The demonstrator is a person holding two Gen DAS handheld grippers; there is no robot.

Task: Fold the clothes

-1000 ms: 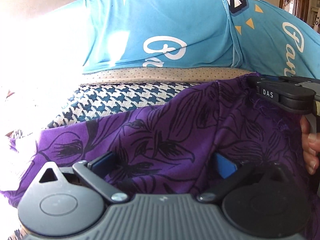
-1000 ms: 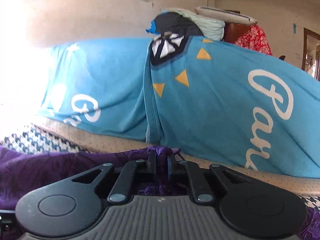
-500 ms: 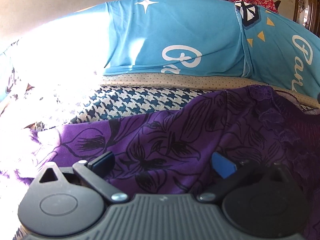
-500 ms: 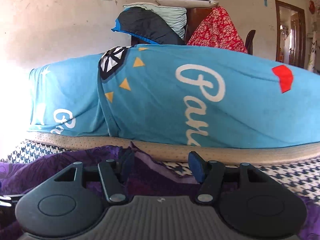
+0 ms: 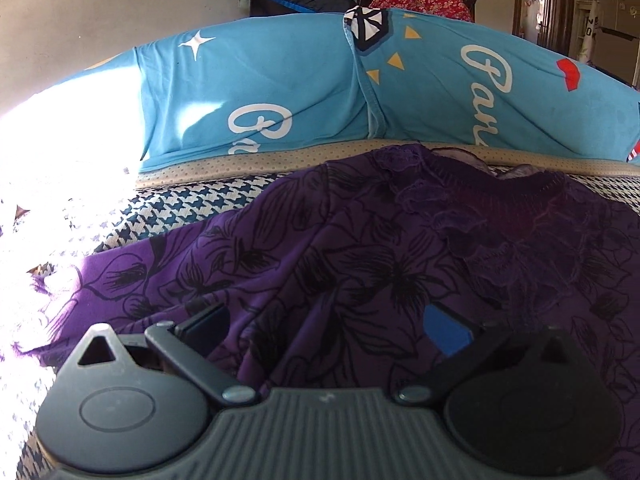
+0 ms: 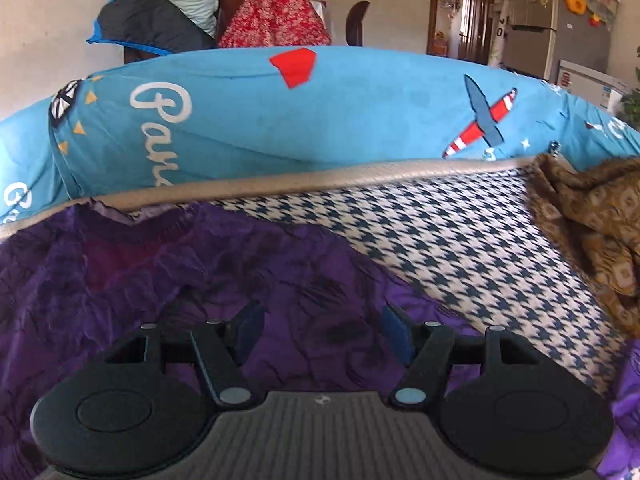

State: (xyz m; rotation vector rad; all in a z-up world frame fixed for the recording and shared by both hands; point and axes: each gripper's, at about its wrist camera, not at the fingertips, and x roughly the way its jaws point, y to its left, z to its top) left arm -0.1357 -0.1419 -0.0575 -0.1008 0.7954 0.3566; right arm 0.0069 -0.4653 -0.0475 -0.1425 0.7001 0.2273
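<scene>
Right wrist view first: the right gripper has its jaws opening, blue pads apart with nothing pinched, and the purple floral garment is spread right under them. From those jaws the cloth runs off toward 9 and 10 o'clock, with its lacy neckline edge up near 11 against the beige piping of the blue cushion. Toward 1 and 2 o'clock it's just bare houndstooth cover, and a brown patterned cloth sits well off at 3.

Left wrist view: the left gripper is spread wide too, nothing between the pads, hovering over the same garment. From there the fabric fills everything from 12 round to 3, the neckline sits around 1 o'clock, and a purple edge trails out to 9 into the sun glare.

So my read: the garment's long axis runs side to side between the two grippers. Both are basically on top of it, but the right one looks closer to the free edge by the houndstooth, so I'd guess that side gets picked up next.
</scene>
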